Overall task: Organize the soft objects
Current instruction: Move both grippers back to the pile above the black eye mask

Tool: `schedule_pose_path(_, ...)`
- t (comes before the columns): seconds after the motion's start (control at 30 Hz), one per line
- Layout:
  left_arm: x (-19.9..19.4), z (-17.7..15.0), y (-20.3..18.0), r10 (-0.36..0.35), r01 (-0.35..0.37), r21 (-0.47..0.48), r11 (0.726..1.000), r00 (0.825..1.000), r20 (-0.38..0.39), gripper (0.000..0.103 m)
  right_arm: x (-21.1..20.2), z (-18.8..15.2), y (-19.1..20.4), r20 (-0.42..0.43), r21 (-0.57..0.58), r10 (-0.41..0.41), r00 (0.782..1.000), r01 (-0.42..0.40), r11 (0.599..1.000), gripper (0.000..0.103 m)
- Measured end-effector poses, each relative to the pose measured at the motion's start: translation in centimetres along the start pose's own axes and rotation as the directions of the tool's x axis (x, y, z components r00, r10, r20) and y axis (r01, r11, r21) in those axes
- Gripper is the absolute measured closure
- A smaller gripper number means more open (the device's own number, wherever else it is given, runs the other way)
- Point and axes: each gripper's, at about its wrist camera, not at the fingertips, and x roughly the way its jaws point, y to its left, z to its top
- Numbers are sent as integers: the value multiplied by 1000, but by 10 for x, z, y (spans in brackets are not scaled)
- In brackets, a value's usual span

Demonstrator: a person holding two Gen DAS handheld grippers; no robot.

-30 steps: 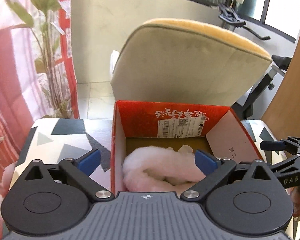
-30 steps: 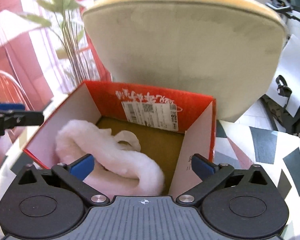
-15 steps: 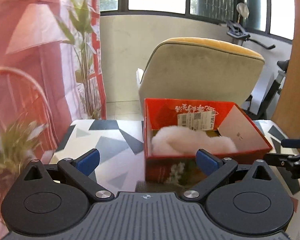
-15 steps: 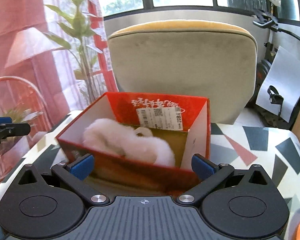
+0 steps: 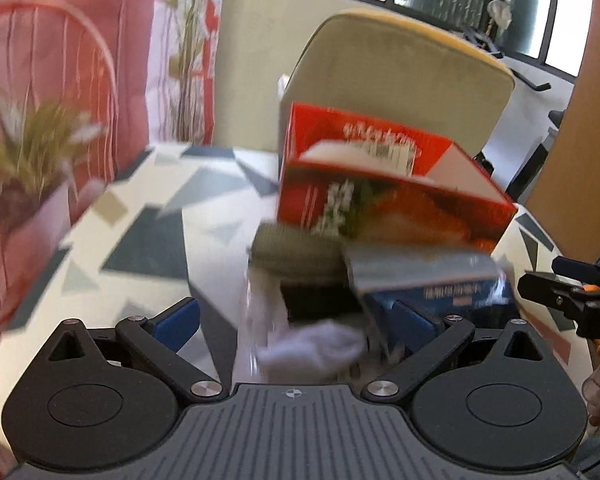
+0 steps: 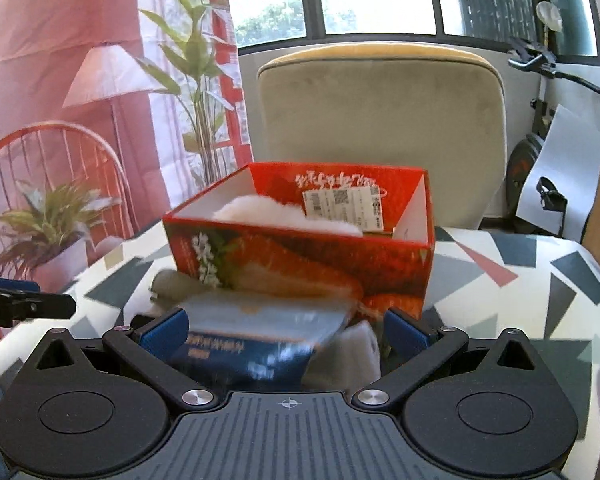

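Note:
A red cardboard box (image 5: pixel 380 200) (image 6: pixel 300 256) stands open on the patterned table (image 5: pixel 148 232) (image 6: pixel 520 292). A fluffy white soft item (image 6: pixel 260 206) lies inside it. In front of the box lie an olive-grey cloth (image 5: pixel 296 250) (image 6: pixel 172 284), a blue packet (image 5: pixel 432 280) (image 6: pixel 252 332) and a white soft item (image 5: pixel 312 346) (image 6: pixel 356 348). My left gripper (image 5: pixel 296 320) is open, with the white item between its fingers. My right gripper (image 6: pixel 286 326) is open, with the blue packet between its fingers.
A beige armchair (image 5: pixel 400 84) (image 6: pixel 380 128) stands behind the table. A potted plant (image 5: pixel 32 152) (image 6: pixel 52 224) and a red wire chair (image 6: pixel 40 160) are at the left. An exercise bike (image 6: pixel 540 80) is at the back right.
Both grippers have pulled back from the box toward the table's near side. The cloth, blue packet and white item in front of the box have come into view.

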Motion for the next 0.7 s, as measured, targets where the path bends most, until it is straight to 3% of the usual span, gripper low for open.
schedule_pose_path(0.17,6,-19,3,-6,5,-12,1000,999,-53,7,-4,-31,1,-26,10,-17,1000,17,1000,0)
schedule_pose_path(0.33,10,-31,-3,4,-3,6,1000,997,-81,7,-4,-54,-3,-74,37,17,997,-14,999,0)
schedule_pose_path(0.7,16,-59,-19,15,-5,73,997,990,-138,7,7,-94,-1,-216,-32,-85,973,80,996,1)
